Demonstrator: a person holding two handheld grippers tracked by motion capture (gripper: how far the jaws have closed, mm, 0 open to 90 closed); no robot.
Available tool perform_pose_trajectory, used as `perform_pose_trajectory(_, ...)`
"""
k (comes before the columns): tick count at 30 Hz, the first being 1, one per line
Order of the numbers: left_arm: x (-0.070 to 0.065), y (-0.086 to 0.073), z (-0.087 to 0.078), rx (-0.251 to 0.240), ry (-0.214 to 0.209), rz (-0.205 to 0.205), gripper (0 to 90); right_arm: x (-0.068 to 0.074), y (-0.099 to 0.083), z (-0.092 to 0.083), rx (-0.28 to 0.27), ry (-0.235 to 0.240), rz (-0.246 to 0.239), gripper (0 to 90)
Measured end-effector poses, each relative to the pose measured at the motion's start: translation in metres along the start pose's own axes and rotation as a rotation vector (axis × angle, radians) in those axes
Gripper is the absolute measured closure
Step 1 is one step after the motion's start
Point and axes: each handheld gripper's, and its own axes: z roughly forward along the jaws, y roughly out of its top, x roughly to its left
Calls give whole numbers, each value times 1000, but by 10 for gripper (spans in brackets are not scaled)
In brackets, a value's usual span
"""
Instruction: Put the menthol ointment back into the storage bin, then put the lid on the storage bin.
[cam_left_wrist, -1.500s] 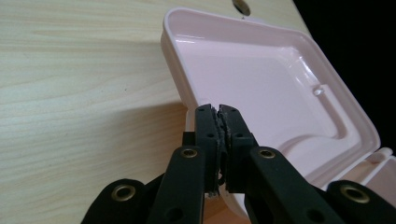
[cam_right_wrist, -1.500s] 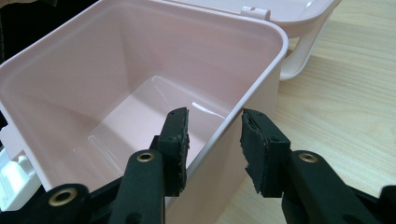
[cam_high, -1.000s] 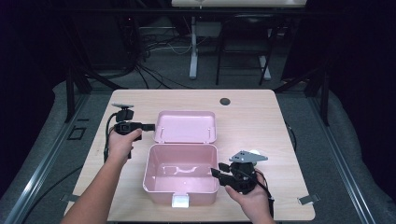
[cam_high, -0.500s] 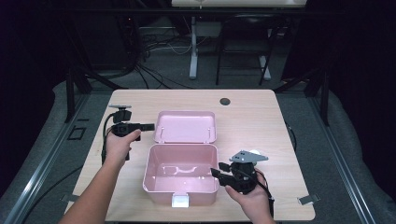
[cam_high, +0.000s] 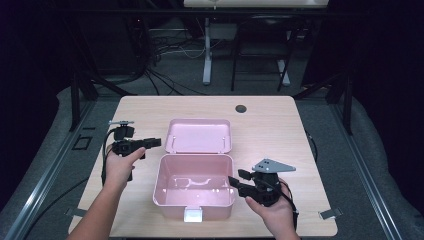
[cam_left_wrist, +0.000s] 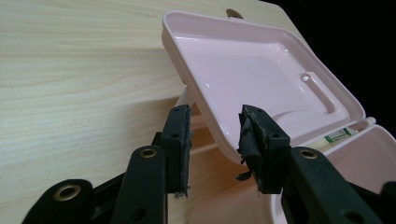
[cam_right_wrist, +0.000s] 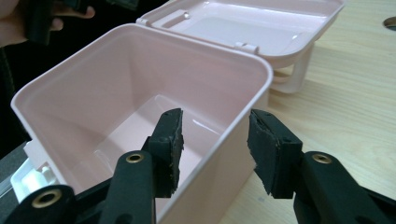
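Looking down from the high view, the pink box (cam_high: 195, 187) sits open near the middle of the wooden table (cam_high: 270, 125), its lid (cam_high: 199, 135) thrown back on the far side. The left gripper (cam_high: 152, 142) hovers just left of the lid, jaws pointing right toward it. The right gripper (cam_high: 235, 181) is at the box's right wall, on the near side.

In the left gripper view, the left gripper (cam_left_wrist: 215, 140) has its jaws parted, having just been opening; the lid's (cam_left_wrist: 261, 79) edge lies between them, and neither pad presses on it.

In the right gripper view, the right gripper (cam_right_wrist: 215, 144) straddles the box's (cam_right_wrist: 140, 93) wall, one jaw inside, one outside. These jaws have also just been opening, and gaps show on both sides of the wall.
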Motion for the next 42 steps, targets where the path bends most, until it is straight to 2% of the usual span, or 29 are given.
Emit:
perform_pose_trajectory(3, 2, -6, -5, -13, -6, 2, 594, -9, 2, -5, -18, -2, 18, 512)
perform_pose_trajectory(8, 4, -12, -8, -14, -1, 36, 539, -19, 4, -9, -24, -5, 33, 485)
perform_pose_trajectory(9, 2, -15, -11, -16, 8, 60, 526, -22, 7, -11, -15, -14, 29, 478)
perform_pose_trajectory(11, 1, -17, -13, -24, 6, 75, 503, -26, 9, -12, -12, -28, 26, 473)
perform_pose_trajectory(16, 0, -20, -17, -43, 3, 85, 483, -32, 13, -9, 24, -56, -7, 472)
perform_pose_trajectory(17, 0, -19, -16, -28, -6, 95, 483, -36, 15, -6, 52, -67, -26, 461)
perform_pose_trajectory(18, 0, -19, -16, -28, -6, 95, 490, -36, 15, -6, 52, -67, -26, 461)
perform_pose_trajectory(20, -1, -20, -17, -25, -35, 89, 512, -42, 20, -2, 104, -78, -43, 447)
perform_pose_trajectory(23, -2, -21, -19, -21, -20, 104, 511, -48, 25, 0, 156, -105, -52, 435)
perform_pose_trajectory(26, 0, -22, -20, -43, -7, 109, 511, -51, 28, 2, 186, -116, -58, 429)
perform_pose_trajectory(27, 2, -23, -21, -40, -3, 107, 509, -54, 31, 3, 227, -130, -65, 429)
perform_pose_trajectory(28, 3, -23, -21, -37, 3, 112, 505, -56, 32, 4, 243, -134, -70, 428)
perform_pose_trajectory(29, 3, -23, -21, -37, 3, 112, 502, -56, 32, 4, 243, -134, -70, 428)
perform_pose_trajectory(31, 4, -23, -21, -32, 8, 118, 490, -60, 35, 8, 291, -153, -98, 428)
perform_pose_trajectory(32, 4, -24, -22, -33, 12, 116, 490, -60, 35, 8, 291, -153, -98, 428)
perform_pose_trajectory(33, 5, -24, -22, -34, 23, 128, 475, -62, 37, 10, 323, -157, -117, 423)
perform_pose_trajectory(36, 5, -25, -22, -26, 41, 144, 450, -65, 38, 13, 344, -152, -117, 422)
perform_pose_trajectory(37, 6, -26, -21, -13, 61, 147, 446, -69, 40, 14, 363, -159, -119, 408)
perform_pose_trajectory(42, 9, -27, -19, 17, 62, 139, 443, -75, 45, 17, 394, -162, -105, 373)
